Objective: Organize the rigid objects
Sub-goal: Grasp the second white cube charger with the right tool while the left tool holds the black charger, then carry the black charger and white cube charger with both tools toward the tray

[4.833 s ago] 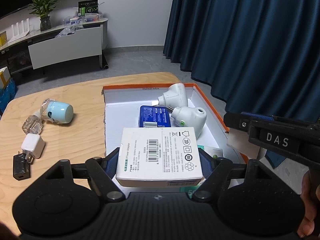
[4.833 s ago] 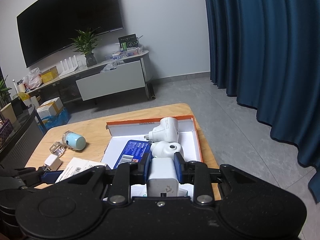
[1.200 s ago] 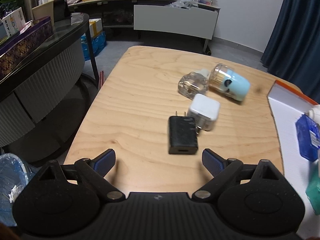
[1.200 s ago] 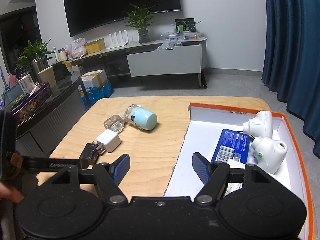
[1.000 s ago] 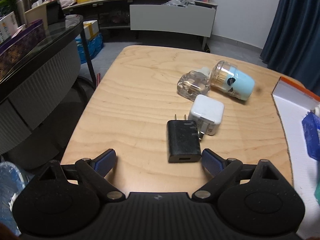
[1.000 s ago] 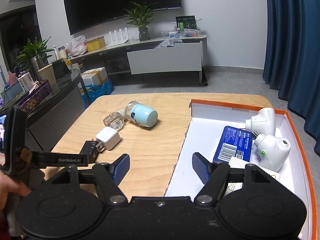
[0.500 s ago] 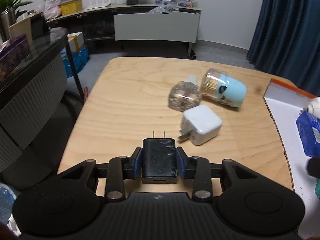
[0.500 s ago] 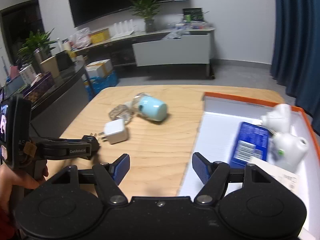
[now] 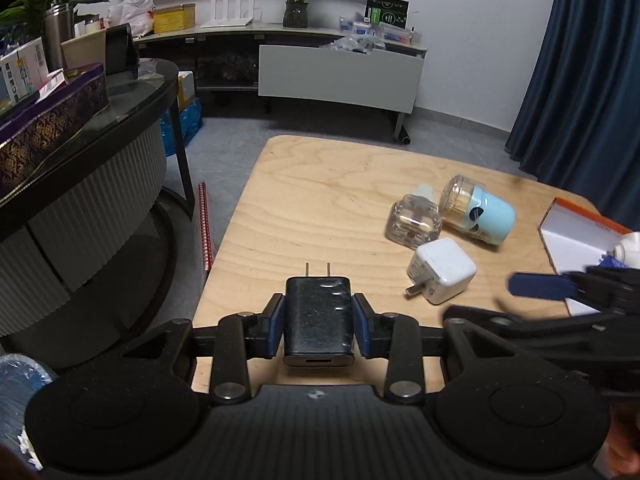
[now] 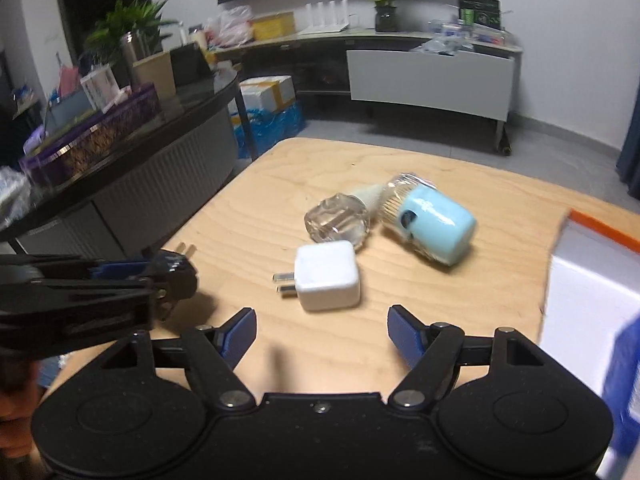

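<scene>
Left tongs [image 9: 318,322] clenched on black charger [image 9: 318,320], just above the bench's [image 9: 320,200] near-left edge. Right tongs [image 10: 322,332] opening, nothing between them, approaching white charger [image 10: 326,274]. Risks: the two tongs clash, they sit close; white charger skids toward clear bottle [image 10: 336,222].

Glossy black plastic charger [image 9: 318,318]; pale, smooth wood-grain table [image 9: 320,208].
</scene>
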The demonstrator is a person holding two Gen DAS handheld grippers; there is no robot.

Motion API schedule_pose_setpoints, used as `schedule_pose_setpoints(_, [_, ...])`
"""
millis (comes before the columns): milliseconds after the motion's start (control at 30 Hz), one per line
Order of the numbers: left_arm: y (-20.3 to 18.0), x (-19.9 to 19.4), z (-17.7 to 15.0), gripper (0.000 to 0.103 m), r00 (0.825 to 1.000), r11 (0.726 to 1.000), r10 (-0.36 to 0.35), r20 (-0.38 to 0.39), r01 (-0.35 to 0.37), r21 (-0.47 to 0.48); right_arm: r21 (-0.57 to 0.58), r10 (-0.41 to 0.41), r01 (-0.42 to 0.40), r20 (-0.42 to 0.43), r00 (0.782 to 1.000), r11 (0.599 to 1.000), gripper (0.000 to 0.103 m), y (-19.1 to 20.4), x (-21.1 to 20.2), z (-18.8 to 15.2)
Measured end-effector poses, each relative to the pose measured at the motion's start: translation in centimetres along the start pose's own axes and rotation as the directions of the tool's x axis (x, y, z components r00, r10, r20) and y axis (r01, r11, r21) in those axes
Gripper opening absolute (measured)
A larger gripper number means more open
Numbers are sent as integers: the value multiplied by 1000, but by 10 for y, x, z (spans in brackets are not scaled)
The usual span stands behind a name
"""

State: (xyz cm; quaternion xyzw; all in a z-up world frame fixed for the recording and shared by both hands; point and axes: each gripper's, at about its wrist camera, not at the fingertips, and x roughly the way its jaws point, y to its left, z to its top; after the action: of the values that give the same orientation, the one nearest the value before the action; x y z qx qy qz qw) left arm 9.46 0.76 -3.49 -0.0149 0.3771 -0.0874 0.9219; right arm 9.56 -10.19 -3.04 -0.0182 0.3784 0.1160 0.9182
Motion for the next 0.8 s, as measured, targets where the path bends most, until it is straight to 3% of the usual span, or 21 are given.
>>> schedule_pose_setpoints(300, [5, 4, 1, 36, 1000, 1000, -11, 5, 11, -18, -48, -2, 2, -4, 1000, 999, 87, 5, 38, 13])
schedule_pose_setpoints(333, [5, 5, 0, 36, 1000, 1000, -10, 4, 10, -15, -39, 4, -4, -12, 1000, 999, 84, 5, 41, 13])
schedule_pose_setpoints(367, [4, 5, 0, 36, 1000, 1000, -8, 3, 8, -13, -29, 9, -9, -16, 1000, 1000, 70, 5, 42, 12])
schedule_pose_setpoints(533, [5, 5, -1, 36, 1000, 1000, -3, 0, 3, -11, -7, -23, 22, -12, 1000, 1000, 69, 5, 32, 7])
schedule_pose_setpoints(800, [-7, -11, -2, 36, 1000, 1000, -26, 14, 26, 8, 17, -35, 35, 26, 999, 999, 69, 1, -16, -6])
